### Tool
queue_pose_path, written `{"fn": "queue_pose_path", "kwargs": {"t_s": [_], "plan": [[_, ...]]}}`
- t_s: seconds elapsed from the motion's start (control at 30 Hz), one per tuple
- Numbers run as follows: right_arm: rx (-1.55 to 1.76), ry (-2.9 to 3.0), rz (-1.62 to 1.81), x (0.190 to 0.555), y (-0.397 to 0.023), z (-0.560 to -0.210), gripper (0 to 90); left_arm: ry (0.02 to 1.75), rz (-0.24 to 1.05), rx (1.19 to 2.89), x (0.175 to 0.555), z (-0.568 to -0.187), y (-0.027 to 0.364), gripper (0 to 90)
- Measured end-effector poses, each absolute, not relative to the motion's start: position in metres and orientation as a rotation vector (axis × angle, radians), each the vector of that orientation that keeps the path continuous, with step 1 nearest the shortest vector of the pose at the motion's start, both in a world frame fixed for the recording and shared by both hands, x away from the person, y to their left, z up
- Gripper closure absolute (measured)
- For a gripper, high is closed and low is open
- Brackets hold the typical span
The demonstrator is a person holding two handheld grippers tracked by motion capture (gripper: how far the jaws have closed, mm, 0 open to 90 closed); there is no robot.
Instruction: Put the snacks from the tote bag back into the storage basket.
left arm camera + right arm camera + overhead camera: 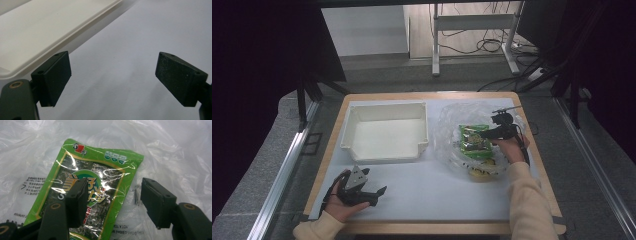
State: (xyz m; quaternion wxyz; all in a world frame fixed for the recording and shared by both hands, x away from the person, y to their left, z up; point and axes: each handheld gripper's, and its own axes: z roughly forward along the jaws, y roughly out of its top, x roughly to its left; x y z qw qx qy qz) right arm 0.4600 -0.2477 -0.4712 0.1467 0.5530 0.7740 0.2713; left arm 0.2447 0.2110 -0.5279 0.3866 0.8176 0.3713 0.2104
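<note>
The right hand [511,148] reaches forward over the crumpled clear plastic bag [452,125], its right gripper [113,201] held with jaws apart, straddling the right edge of the green snack packet [85,192] (pads not pressing on it). The packet lies on the bag, right of the white tray [384,131]. The left gripper [377,192] rests low on the white table sheet [437,190], its 2 jaws wide apart.
</note>
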Motion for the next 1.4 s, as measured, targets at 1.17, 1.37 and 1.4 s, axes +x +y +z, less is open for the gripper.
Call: {"fn": "queue_pose_path", "kwargs": {"t_s": [1.17, 1.37, 1.4], "plan": [[1.724, 2.281, 0.649, 0.468, -0.247, -0.486, 73.1, 0.941, 0.540, 2.083, 0.244, -0.527, 0.212, 13.3], [1.766, 2.258, 0.629, 0.468, -0.243, -0.488, 79.1, 0.940, 0.541, 2.082, 0.244, -0.527, 0.211, 13.3], [1.766, 2.257, 0.621, 0.468, -0.242, -0.488, 80.4, 0.940, 0.541, 2.082, 0.244, -0.527, 0.211, 13.3]]}}
